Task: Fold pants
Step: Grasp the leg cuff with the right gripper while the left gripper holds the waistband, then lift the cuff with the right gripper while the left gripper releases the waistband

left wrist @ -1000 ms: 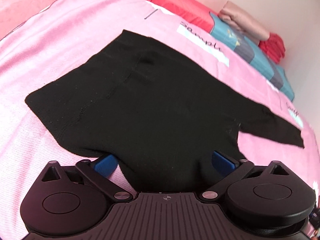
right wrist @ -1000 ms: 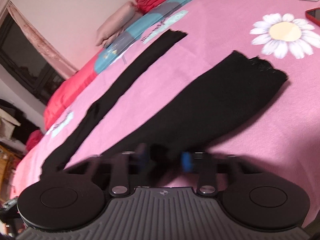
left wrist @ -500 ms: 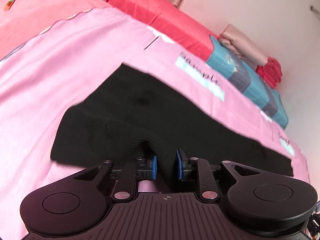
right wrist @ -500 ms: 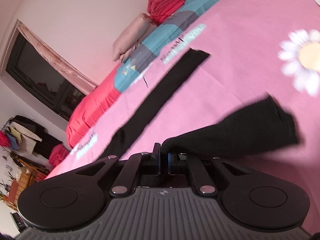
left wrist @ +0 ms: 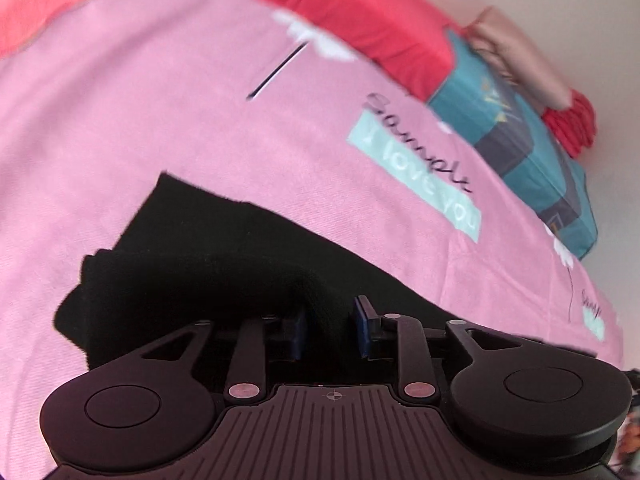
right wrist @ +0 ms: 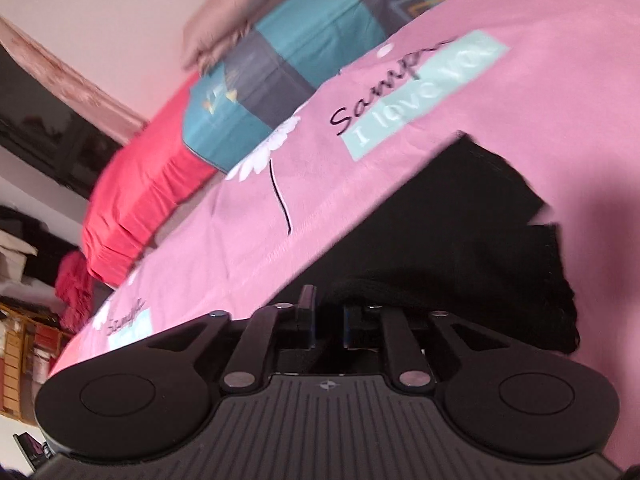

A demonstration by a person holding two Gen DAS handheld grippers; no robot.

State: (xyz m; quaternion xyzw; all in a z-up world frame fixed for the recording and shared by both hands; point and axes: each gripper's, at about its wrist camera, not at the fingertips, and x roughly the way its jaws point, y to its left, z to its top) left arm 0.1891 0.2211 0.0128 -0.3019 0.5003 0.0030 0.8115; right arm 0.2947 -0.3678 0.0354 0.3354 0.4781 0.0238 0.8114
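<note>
Pants (left wrist: pixel 224 264) of black fabric lie on the bed, spread over its pink printed cover (left wrist: pixel 160 120), with one part doubled over onto the layer beneath. In the left wrist view the left claw (left wrist: pixel 329 330) pinches a raised ridge of the black cloth between its blue pads (left wrist: pixel 362 330), and the fabric droops away to the left in a thick fold. In the right wrist view the right claw (right wrist: pixel 328 326) has its jaws opening — a narrow gap shows between them, and a bunched hump of the dark cloth sits just above the right-hand pad; whether the pads press on it I cannot tell, since all is black there. Beyond it a pant leg (right wrist: pixel 460 216) runs up and to the right toward the printed words "I love you" (right wrist: pixel 424 92) on the cover. At the far edge of the bed lie a teal and grey pillow (right wrist: pixel 304 52), a red one (right wrist: pixel 148 192) and a beige bundle (left wrist: pixel 516 56) — all against the wall.
</note>
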